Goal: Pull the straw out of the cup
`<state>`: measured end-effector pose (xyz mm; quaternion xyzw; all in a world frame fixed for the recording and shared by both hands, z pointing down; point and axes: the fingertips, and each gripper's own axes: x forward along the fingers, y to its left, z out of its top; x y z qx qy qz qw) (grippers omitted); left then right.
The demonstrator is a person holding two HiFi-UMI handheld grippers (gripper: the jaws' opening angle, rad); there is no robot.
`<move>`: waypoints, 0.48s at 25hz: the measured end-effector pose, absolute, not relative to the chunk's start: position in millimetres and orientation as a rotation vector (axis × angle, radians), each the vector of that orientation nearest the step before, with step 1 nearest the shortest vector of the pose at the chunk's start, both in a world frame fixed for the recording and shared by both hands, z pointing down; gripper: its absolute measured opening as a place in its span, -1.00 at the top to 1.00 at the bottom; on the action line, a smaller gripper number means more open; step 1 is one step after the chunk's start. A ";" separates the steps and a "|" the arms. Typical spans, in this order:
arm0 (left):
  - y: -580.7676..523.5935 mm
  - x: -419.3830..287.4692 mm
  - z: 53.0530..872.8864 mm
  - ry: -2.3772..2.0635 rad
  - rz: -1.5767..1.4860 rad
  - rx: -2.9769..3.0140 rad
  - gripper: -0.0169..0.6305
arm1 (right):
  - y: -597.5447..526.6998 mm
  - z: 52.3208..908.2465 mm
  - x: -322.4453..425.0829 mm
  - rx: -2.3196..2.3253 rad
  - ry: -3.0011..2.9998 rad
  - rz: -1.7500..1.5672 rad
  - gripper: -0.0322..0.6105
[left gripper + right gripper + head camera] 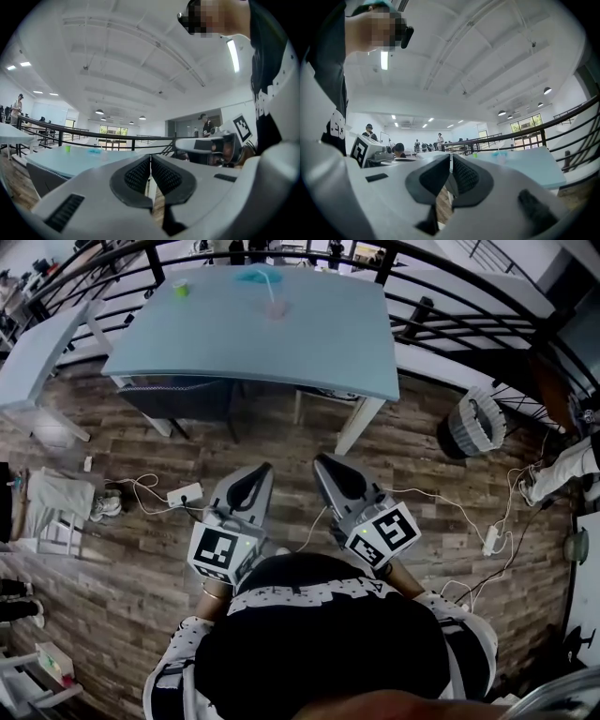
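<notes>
**Head view: both grippers at your body, cup far across the table**

You held the left gripper (263, 471) and the right gripper (321, 461) side by side, close to your torso. Both were above the wood floor (141, 559) and pointed toward the pale blue table (328, 343). Each tapered to a single closed tip. The cup (275, 309) stood near the table's far edge, well apart from both grippers, with the straw (271, 289) rising out of it. A small green cup (180, 287) stood to its left. A wire bin (476, 423) sat on the floor to the right of the table.
</notes>
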<state>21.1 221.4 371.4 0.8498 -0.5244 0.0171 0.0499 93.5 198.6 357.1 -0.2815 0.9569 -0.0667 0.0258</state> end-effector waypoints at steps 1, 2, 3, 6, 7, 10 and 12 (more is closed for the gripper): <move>221.0 17.6 371.8 -1.595 0.051 2.588 0.90 | 198.6 357.3 91.4 -0.880 2.957 -0.205 0.80; 220.6 14.2 372.6 -1.592 0.050 2.587 0.90 | 198.4 357.6 89.4 -0.889 2.957 -0.203 0.80; 219.8 11.3 374.0 -1.588 0.050 2.587 0.90 | 198.1 358.3 87.7 -0.899 2.957 -0.201 0.80; 216.0 7.6 379.3 -1.570 0.047 2.586 0.90 | 196.2 361.7 86.5 -0.925 2.963 -0.201 0.80; 215.0 8.1 380.3 -1.562 0.043 2.586 0.90 | 195.4 362.7 87.2 -0.936 2.965 -0.204 0.80; 211.8 10.3 380.3 -1.540 0.031 2.589 0.90 | 192.1 362.7 88.5 -0.958 2.968 -0.211 0.80; 210.3 10.4 380.4 -1.533 0.028 2.589 0.90 | 190.1 362.4 86.9 -0.958 2.973 -0.213 0.80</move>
